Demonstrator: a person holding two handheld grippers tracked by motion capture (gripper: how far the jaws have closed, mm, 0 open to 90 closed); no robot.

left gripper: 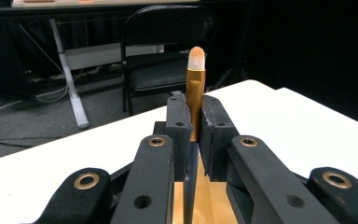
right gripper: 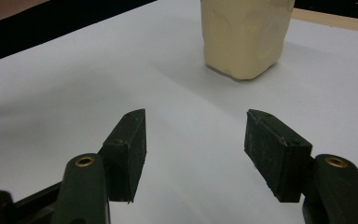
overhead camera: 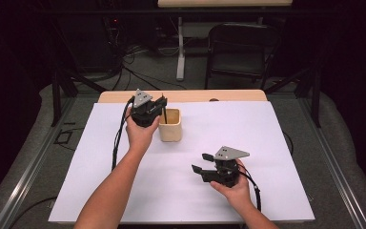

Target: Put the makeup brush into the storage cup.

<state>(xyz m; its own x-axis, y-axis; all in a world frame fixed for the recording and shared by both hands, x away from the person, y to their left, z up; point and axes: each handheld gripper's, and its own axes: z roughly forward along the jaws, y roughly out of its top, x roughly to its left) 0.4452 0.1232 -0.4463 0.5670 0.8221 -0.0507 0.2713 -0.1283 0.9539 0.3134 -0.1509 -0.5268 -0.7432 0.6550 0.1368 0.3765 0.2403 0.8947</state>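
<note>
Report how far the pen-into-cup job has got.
Done: the left gripper is shut on the slim black-and-gold pen and holds it upright at the cream square cup. In hand: lowering it in. Left: letting go. The right gripper rests open on the white table sheet.

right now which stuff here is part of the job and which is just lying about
In the job:
- pen, clamped upright in the left hand-held gripper
- cream cup, just under that pen
- right hand-held gripper, open and empty, resting on the white sheet

Lying about:
- black folding chair behind the table
- cables on the floor
</note>
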